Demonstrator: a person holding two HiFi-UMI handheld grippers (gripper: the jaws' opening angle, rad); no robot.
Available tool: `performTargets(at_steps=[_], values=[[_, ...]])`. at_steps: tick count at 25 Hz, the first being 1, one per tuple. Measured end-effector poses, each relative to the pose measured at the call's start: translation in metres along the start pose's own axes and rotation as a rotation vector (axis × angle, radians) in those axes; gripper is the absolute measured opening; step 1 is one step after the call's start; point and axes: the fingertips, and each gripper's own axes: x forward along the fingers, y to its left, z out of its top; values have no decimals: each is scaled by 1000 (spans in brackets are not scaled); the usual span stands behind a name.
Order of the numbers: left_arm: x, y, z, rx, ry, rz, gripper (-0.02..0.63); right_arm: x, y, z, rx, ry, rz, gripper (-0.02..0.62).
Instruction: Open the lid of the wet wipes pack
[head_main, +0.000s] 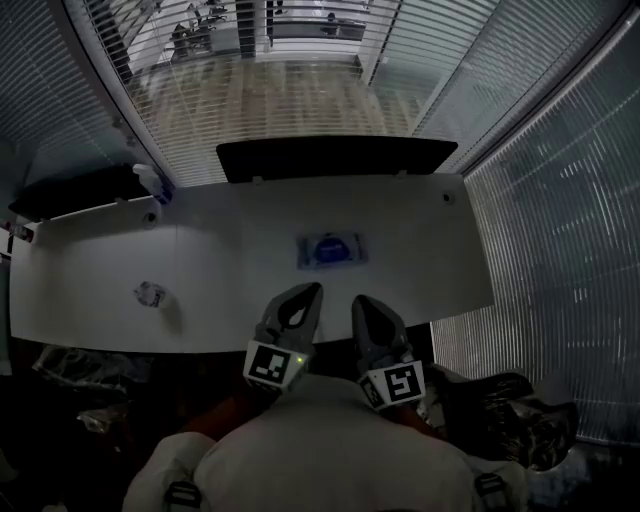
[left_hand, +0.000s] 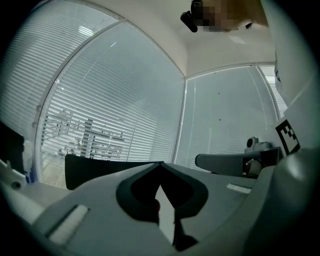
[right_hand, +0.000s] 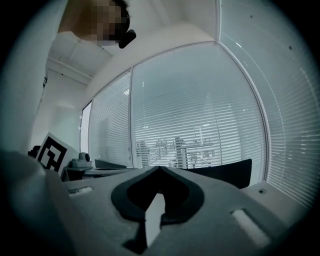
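The wet wipes pack (head_main: 332, 250) lies flat in the middle of the white table (head_main: 230, 260); it is blue and white and its lid looks closed. Both grippers hover side by side over the table's near edge, pointing at the pack and a short way in front of it. My left gripper (head_main: 308, 290) has its jaws together at the tips with nothing between them, which the left gripper view confirms (left_hand: 160, 164). My right gripper (head_main: 362, 301) is also shut and empty (right_hand: 160, 168). Neither gripper view shows the pack.
A small crumpled clear wrapper (head_main: 150, 294) lies on the table's left part. A bottle (head_main: 150, 182) stands at the back left corner. A black panel (head_main: 335, 158) runs along the far edge, with window blinds behind it. Dark bags (head_main: 510, 405) sit on the floor at right.
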Motion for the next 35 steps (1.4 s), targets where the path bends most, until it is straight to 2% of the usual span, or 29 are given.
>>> performTargets(at_steps=[13, 19, 24, 30, 35], values=[[8, 30, 2, -4, 0, 36, 3, 34, -6, 0, -20, 22, 21, 0], [8, 49, 10, 8, -27, 112, 3, 57, -2, 10, -37, -4, 89, 0], [22, 62, 18, 8, -49, 167, 3, 72, -15, 13, -40, -14, 116, 0], [52, 48, 19, 43, -46, 161, 3, 74, -40, 16, -34, -33, 138, 0], [73, 33, 10, 44, -36, 167, 3, 70, -74, 14, -20, -35, 122, 0]])
